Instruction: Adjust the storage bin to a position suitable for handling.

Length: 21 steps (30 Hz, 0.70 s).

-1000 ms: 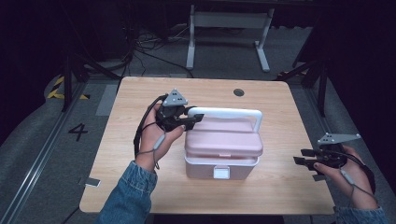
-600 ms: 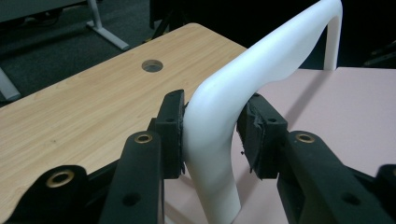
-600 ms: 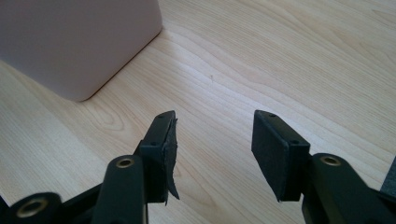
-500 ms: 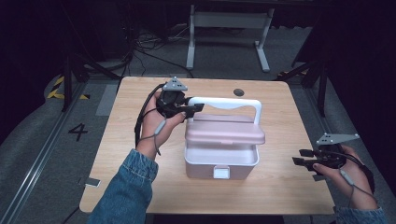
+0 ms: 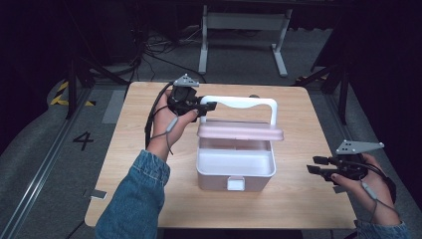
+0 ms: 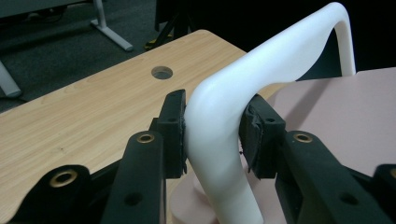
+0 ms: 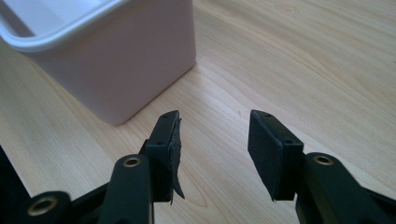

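- Where its two black jaws meet the bend of the white handle, the left gripper is clamped on it, one pad pressed against each side of the curve.
- From above, that left gripper sits at the handle's left corner, held by the person's left hand, with a denim sleeve coming in from the bottom edge.
- The handle belongs to the pink lid, which is lifted off the box and hangs over its far side, leaving the white inside of the box uncovered.
- In the left gripper view the lid spreads flat to the right of the jaws, and a round hole in the wooden table lies beyond them.
- The box stands near the middle of the table, its small front latch facing the person.
- The right gripper has its jaws spread apart with nothing between them, low over bare tabletop.
- Ahead and to the left in that view is a corner of the box, near the jaws but not touching.
- From above, the right gripper is held near the table's right edge, well apart from the box, pointing toward it.
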Motion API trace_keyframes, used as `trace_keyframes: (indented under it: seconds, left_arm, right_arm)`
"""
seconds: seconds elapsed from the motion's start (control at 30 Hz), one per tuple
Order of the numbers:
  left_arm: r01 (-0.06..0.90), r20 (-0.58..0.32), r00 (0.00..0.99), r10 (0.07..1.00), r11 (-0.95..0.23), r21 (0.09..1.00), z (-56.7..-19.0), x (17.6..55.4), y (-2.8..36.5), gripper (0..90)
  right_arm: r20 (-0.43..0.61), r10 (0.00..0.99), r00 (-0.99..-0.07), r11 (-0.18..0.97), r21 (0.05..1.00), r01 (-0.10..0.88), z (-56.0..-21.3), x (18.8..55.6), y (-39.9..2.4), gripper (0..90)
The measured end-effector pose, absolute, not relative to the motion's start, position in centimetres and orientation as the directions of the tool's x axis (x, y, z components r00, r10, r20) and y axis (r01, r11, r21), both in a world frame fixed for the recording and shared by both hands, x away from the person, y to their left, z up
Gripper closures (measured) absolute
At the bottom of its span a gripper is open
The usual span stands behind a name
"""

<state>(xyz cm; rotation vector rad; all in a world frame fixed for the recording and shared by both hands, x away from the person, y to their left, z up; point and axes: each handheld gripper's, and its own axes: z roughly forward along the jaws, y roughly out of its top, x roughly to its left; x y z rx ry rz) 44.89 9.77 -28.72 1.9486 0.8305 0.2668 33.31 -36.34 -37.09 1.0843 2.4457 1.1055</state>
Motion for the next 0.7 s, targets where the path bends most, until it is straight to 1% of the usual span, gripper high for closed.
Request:
trace_keyframes:
  seconds: [0.1, 0.37, 0.7]
  left_arm:
    - [0.444, -0.156, 0.739, 0.655, -0.300, 0.844, -28.7, 45.2, 9.7, 65.5]
    - [0.465, -0.172, 0.731, 0.660, -0.298, 0.834, -28.8, 46.2, 9.7, 65.9]
    - [0.489, -0.209, 0.720, 0.662, -0.270, 0.830, -29.0, 47.2, 9.7, 65.2]
  right_arm:
    - [0.105, 0.697, -0.709, 0.414, 0.749, 0.517, -36.6, 33.1, -35.9, 55.8]
    - [0.105, 0.653, -0.750, 0.395, 0.797, 0.456, -35.3, 33.1, -34.1, 62.4]
    - [0.083, 0.608, -0.790, 0.368, 0.852, 0.373, -33.7, 33.0, -31.7, 81.2]
